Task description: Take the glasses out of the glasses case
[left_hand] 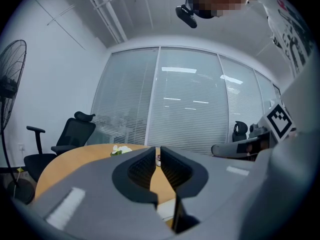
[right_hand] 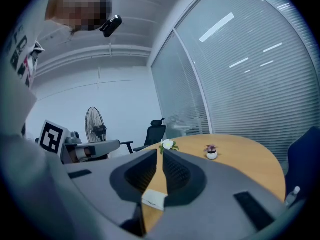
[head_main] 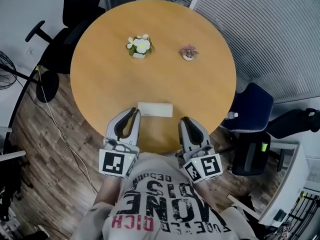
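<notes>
A closed white glasses case (head_main: pixel 155 109) lies flat on the round wooden table (head_main: pixel 100 84), near its front edge. My left gripper (head_main: pixel 134 112) points at the case's left end from just in front; its jaws stand a narrow gap apart with nothing between them. In the left gripper view (left_hand: pixel 157 154) a bit of the case (left_hand: pixel 166 207) shows below the jaws. My right gripper (head_main: pixel 185 120) sits right of the case and slightly nearer me, shut and empty. In the right gripper view (right_hand: pixel 161 154) the case (right_hand: pixel 154 199) lies below the closed tips. No glasses are visible.
A white flower pot (head_main: pixel 139 46) and a small pink plant (head_main: pixel 189 52) stand on the far half of the table. A black office chair (head_main: pixel 75 14) is at the far left and a blue chair (head_main: pixel 252 104) at the right. A standing fan (right_hand: pixel 95 126) is beyond.
</notes>
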Demonstrator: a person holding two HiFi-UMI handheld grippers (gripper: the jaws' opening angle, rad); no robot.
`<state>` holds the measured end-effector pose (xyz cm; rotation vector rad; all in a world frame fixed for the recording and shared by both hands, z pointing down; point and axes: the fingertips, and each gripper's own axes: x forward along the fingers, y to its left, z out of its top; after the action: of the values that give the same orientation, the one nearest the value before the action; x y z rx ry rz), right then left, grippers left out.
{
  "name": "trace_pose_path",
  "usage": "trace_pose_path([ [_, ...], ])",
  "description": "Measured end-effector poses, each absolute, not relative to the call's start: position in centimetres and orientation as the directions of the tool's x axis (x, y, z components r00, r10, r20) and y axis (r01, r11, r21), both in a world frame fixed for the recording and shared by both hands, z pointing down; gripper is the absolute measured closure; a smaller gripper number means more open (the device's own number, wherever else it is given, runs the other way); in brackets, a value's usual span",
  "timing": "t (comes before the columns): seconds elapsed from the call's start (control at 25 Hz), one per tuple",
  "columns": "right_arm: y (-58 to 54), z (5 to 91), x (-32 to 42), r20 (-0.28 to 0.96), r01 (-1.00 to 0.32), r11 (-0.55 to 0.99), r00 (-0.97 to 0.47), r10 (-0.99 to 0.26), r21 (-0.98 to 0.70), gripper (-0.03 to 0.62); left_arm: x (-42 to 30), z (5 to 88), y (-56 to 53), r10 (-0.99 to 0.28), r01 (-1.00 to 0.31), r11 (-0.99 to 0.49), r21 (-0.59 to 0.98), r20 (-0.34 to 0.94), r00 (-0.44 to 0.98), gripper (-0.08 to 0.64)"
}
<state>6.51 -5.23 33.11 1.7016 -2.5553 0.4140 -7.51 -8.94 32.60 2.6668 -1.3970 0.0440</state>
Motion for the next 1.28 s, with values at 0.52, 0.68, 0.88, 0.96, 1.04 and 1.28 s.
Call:
trace_pose_path([
  [0.52,-5.8,32.6,6.8,0.18,-0.881,0.434,-0.466,-0.866,-0.189,0.574,-8.0,32.4,-8.0,-0.857,-0.866,-0.492,0.09,0.122,0.5,0.523],
  [0.68,-5.8,33.2,7.7,0.185,-0.879,0.434,-0.468,-0.864,-0.195,0.574,-7.8,32.9,-7.8,-0.864,-0.874,-0.478,0.085,0.133,0.485,0.523],
  [0.88,-5.7,33.5,8.7,0.191,-0.887,0.42,-0.454,-0.87,-0.193,0.574,-7.4,33.5,-7.6,-0.862,-0.875,-0.476,0.088,0.149,0.484,0.523],
  [0.96,-5.7,33.6,9.0,0.193,-0.889,0.417,-0.449,-0.872,-0.188,0.574,-7.2,33.7,-7.6,-0.862,-0.875,-0.475,0.091,0.152,0.484,0.523],
  [1.04,-5.5,33.9,9.3,0.2,-0.892,0.412,-0.445,-0.873,-0.187,0.574,-7.0,34.0,-7.5,-0.861,-0.875,-0.474,0.094,0.156,0.484,0.523],
  [1.28,-5.2,34.5,9.6,0.22,-0.897,0.403,-0.437,-0.872,-0.181,0.574,-7.1,34.6,-7.4,-0.858,-0.875,-0.476,0.09,0.173,0.484,0.523],
])
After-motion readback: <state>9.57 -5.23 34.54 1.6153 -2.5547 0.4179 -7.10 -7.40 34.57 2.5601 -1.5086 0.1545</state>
